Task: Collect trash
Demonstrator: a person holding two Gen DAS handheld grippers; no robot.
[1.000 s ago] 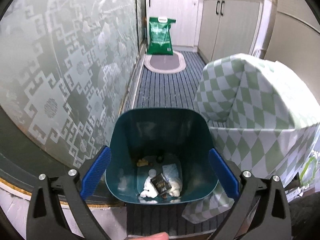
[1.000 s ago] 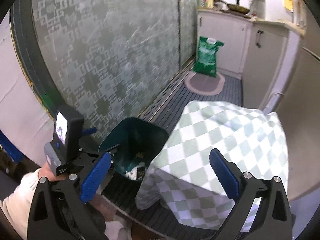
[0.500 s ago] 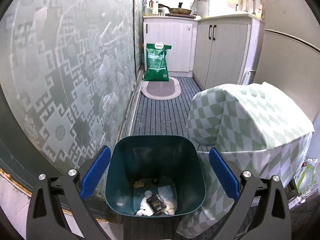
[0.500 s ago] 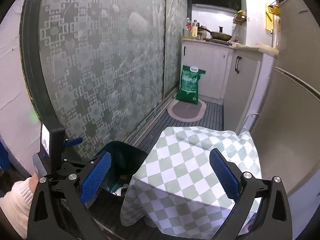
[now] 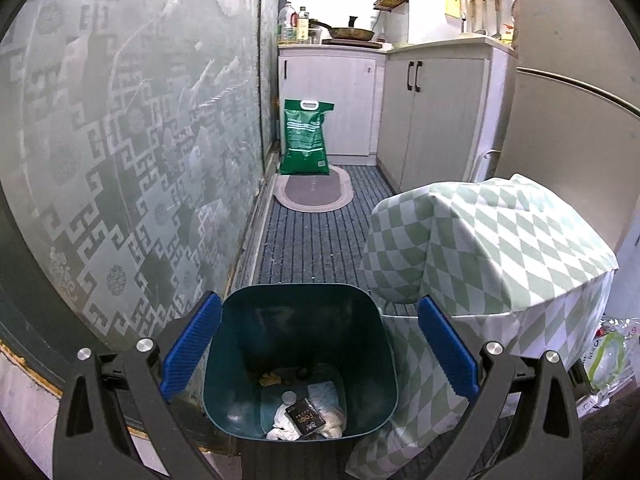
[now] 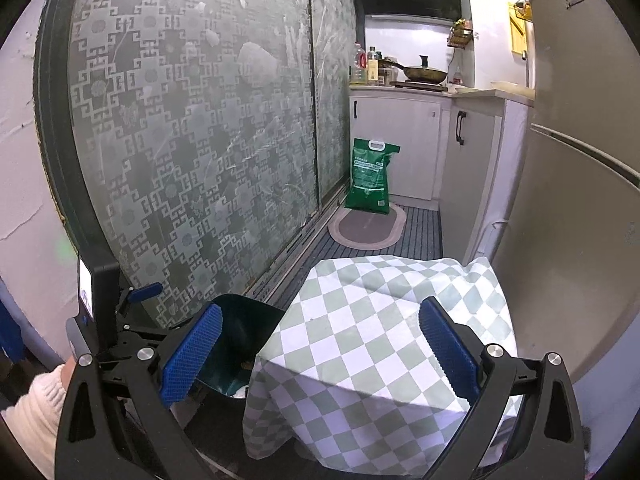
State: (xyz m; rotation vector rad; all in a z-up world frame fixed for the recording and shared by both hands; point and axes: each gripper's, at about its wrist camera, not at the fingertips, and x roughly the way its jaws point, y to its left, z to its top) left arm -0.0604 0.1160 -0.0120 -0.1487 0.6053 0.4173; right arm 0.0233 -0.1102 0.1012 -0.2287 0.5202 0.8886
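Two grippers: I hold one in each hand, both empty.
Left gripper (image 5: 319,354): my blue-padded fingers (image 5: 192,350) stand wide apart, one on either side of the teal trash bin (image 5: 300,324), above its open mouth, touching nothing.
Right gripper (image 6: 319,354): fingers (image 6: 448,350) wide apart as well, hanging over the checked cloth, gripping nothing.
Trash bin: it stands on the striped floor mat (image 5: 316,248), just beside the frosted patterned sliding door (image 5: 132,152) on one side and the draped tabletop on the other.
Trash: crumpled white tissue (image 5: 286,424), a small black packet (image 5: 306,418), a round white lid (image 5: 289,397) and yellowish scraps (image 5: 270,378) lie at the bottom of the bin.
Tabletop: covered by a green-and-white checked cloth (image 6: 372,340) that hangs down its sides; one corner of the cloth touches the bin's rim in the right wrist view.
Further off: a green sack (image 5: 306,138) stands upright against the white cabinets (image 5: 436,116), with an oval rug (image 5: 314,194) in front of it.
Counter: a frying pan (image 6: 426,74) and some bottles (image 6: 366,66) sit on it.
Right edge: a plastic bag (image 5: 612,354) lies on the floor past the cloth.
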